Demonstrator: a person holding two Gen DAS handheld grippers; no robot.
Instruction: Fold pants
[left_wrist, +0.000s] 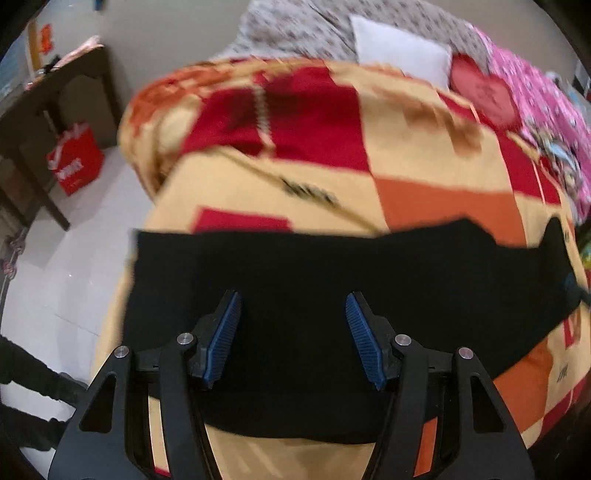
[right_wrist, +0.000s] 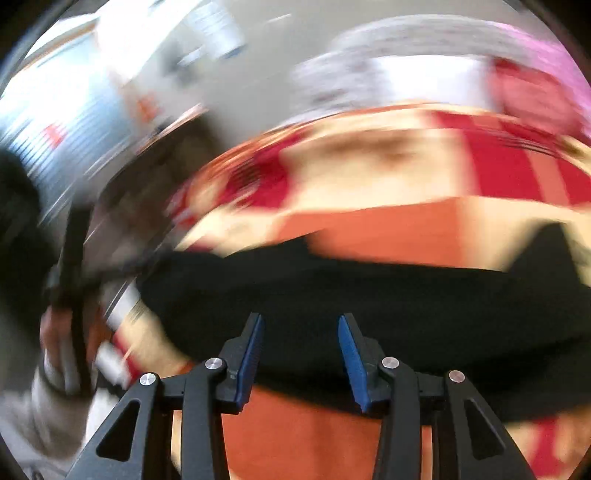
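Note:
The black pants (left_wrist: 332, 273) lie flat across the near part of a bed covered by a yellow, red and orange patterned blanket (left_wrist: 424, 170). My left gripper (left_wrist: 293, 295) is open and empty, its blue pads above the pants near their left half. In the blurred right wrist view the pants (right_wrist: 406, 306) stretch across the blanket (right_wrist: 388, 229). My right gripper (right_wrist: 301, 319) is open and empty just over the pants' near edge. The other gripper and the hand holding it (right_wrist: 70, 306) show blurred at the left.
A white pillow (left_wrist: 399, 48), a red heart cushion (left_wrist: 484, 92) and pink bedding (left_wrist: 546, 103) lie at the bed's far end. A dark wooden table (left_wrist: 48, 110) and a red bag (left_wrist: 75, 162) stand on the pale floor to the left.

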